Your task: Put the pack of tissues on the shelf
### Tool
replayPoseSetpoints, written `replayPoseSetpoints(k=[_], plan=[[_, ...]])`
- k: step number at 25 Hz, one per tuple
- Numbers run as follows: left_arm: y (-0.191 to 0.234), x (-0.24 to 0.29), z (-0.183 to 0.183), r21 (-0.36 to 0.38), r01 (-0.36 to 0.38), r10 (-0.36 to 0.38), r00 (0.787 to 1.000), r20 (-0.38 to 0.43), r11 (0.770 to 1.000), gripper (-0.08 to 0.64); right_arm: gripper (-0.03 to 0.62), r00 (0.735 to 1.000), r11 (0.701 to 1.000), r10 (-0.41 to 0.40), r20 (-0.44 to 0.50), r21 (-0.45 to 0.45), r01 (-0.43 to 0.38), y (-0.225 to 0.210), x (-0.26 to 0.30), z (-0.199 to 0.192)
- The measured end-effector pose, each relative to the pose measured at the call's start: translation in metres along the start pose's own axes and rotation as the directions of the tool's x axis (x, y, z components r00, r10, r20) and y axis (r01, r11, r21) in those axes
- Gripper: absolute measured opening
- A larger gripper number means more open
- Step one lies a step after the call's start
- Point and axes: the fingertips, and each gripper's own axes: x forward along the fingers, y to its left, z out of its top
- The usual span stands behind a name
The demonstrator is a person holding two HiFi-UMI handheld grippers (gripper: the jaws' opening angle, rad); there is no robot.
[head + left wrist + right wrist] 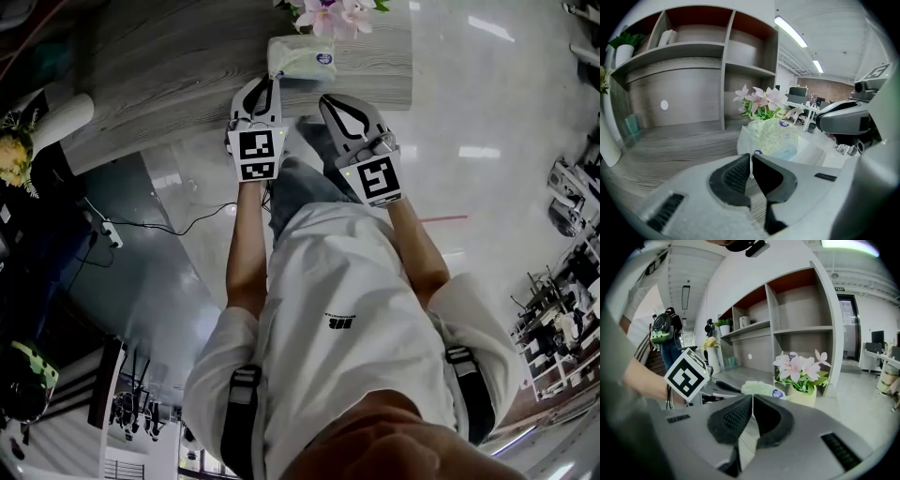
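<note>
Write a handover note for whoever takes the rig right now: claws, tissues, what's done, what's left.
Left claw: shut, empty, pointed at the tissues from close by.
Right claw: shut, empty, beside the left one.
Tissues: lying on the counter in front of the flowers, not gripped.
Done: both claws brought up to the counter.
Left: open a claw, grip the tissues, lift them onto the shelf, release.
</note>
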Motion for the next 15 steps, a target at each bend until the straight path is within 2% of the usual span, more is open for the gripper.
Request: replayPoseSetpoints(k=[15], plan=[[-0.015, -0.043, 0.052, 0.025, 0.002, -0.003, 0.998, 0.058, 1.0, 0.037, 0.028, 0.998, 1.0, -0.017, 0.057, -0.022, 0.019, -0.005, -0.028, 0.042]])
